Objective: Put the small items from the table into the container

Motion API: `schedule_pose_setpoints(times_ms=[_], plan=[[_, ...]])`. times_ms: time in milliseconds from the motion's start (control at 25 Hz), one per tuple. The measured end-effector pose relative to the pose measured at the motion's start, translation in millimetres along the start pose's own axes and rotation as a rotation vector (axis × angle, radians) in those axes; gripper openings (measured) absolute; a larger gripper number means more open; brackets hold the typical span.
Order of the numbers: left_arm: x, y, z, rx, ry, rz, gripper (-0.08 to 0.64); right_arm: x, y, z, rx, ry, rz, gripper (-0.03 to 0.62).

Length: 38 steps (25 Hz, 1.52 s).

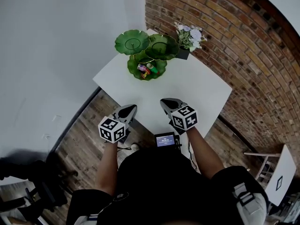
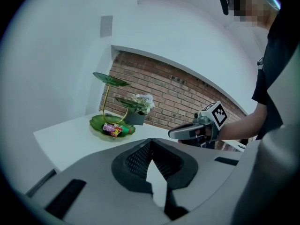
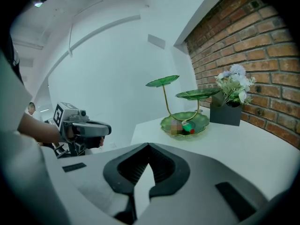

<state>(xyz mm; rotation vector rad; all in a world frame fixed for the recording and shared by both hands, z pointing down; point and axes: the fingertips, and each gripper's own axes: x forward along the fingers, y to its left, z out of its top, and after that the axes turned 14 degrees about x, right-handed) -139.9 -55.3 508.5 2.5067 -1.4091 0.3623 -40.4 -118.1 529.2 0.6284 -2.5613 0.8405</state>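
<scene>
the left gripper (image 1: 127,111) and the right gripper (image 1: 169,103) are shut, nothing held, at the near edge of the table (image 1: 187,90). the small items (image 1: 146,69) are gathered in the lowest bowl of the leaf stand (image 1: 132,41) at the table's far corner. nothing loose is seen elsewhere, so the task is judged done. their number is hard to make out, perhaps four.

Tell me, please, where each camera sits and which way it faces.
Head view: on the person's head, looking steeply down at white table, green tiered dish; forearms, left tongs, right tongs show.
Left gripper view: on the left tongs, facing across to dish and brick wall; right tongs show.
Right gripper view: on the right tongs, facing dish and flower pot; left tongs show.
All share the dish.
</scene>
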Motion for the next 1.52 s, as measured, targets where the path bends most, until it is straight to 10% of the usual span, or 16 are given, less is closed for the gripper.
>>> schedule_pose_setpoints(times_ms=[1520], plan=[[-12.6, -21.3, -16.5, 0.027, -0.005, -0.028, 0.009, -19.0, 4.4, -23.1, 0.007, -0.003, -0.046, 0.015]])
